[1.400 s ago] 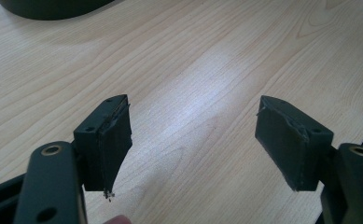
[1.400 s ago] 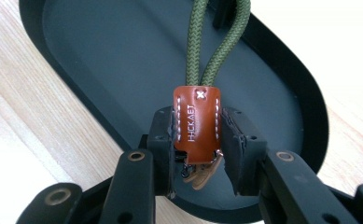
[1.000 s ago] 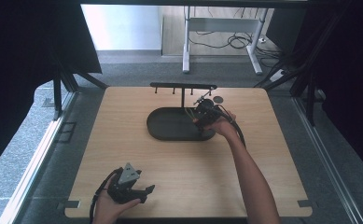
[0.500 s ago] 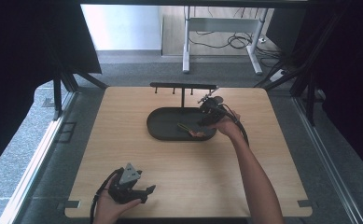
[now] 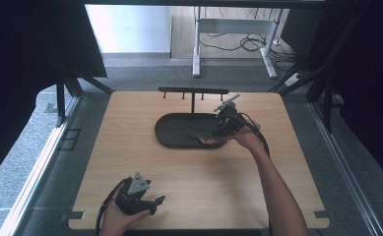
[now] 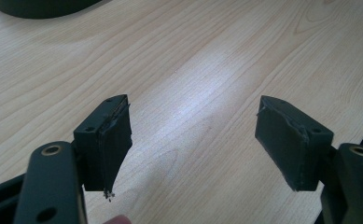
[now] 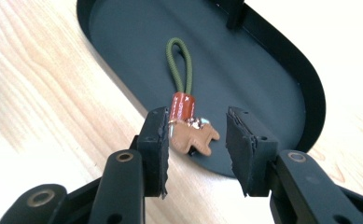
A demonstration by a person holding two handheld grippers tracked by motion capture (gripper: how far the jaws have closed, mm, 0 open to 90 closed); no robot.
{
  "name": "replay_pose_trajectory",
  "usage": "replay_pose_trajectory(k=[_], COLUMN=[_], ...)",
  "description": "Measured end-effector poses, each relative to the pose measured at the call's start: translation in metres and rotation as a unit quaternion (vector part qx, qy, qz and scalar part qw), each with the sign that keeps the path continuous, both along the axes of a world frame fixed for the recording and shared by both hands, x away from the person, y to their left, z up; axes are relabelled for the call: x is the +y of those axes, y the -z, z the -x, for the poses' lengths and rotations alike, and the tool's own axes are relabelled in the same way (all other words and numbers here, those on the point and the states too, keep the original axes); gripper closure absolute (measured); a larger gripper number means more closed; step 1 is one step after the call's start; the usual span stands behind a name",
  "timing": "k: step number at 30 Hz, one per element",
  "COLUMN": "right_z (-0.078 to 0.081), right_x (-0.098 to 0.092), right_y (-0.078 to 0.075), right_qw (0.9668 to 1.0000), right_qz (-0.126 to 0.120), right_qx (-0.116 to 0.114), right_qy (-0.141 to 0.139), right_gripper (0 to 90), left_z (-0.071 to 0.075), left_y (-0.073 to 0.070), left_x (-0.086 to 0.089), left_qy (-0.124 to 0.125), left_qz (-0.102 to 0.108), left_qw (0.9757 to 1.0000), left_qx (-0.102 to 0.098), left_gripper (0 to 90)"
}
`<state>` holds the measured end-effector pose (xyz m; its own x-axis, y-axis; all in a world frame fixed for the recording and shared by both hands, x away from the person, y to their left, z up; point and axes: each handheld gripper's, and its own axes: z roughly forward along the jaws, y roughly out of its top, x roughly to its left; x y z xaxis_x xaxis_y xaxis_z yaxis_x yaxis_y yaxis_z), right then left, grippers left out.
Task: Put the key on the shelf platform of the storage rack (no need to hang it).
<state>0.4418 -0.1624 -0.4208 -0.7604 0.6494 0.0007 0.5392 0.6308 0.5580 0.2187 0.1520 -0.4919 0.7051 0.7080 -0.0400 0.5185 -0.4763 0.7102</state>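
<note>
Right hand-held gripper (image 7: 195, 144): jaws parted and just been opening; the keychain (image 7: 186, 116) lies below and between them, pads clear of it, nothing gripped. In the high view this hand-held gripper (image 5: 217, 133) sits at the right end of the tray (image 5: 172, 135).

Keychain: lies loose on the tray floor at its near right edge. Parts: green cord loop, red-brown collar, small tan leather charm on a metal ring. Long axis runs from the charm at the tray's near rim to the loop farther in; loop points away from the jaws. Judged light, soft and floppy, not fragile; best taken at the collar or charm, since the cord is thin.

Tray: black oval, table (image 5: 144, 177) centre, hook rack (image 5: 194, 92) behind.

Left hand-held gripper (image 6: 193, 135): wide open, empty, over bare table near left.
</note>
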Motion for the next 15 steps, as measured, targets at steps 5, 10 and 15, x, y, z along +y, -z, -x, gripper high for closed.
replay_pose_trajectory(k=[5, 10, 15], right_z=[0.014, 0.031, 0.048], right_x=[-0.010, -0.024, -0.041], right_y=[-0.003, -0.003, -0.001], right_qw=[0.9999, 0.9996, 0.9989], right_qz=[-0.011, -0.026, -0.044], right_qx=[-0.006, -0.011, -0.017], right_qy=[0.000, 0.002, 0.004], right_gripper=[57.5, 56.3, 55.4], left_z=[0.000, 0.000, 0.000], left_y=[0.001, 0.000, 0.001], left_x=[-0.001, -0.002, -0.003], left_qy=[-0.001, -0.001, -0.001], left_qz=[0.000, -0.004, -0.006], left_qw=[1.0000, 1.0000, 1.0000], left_qx=[0.001, 0.000, 0.000], left_gripper=[27.5, 27.5, 27.5])
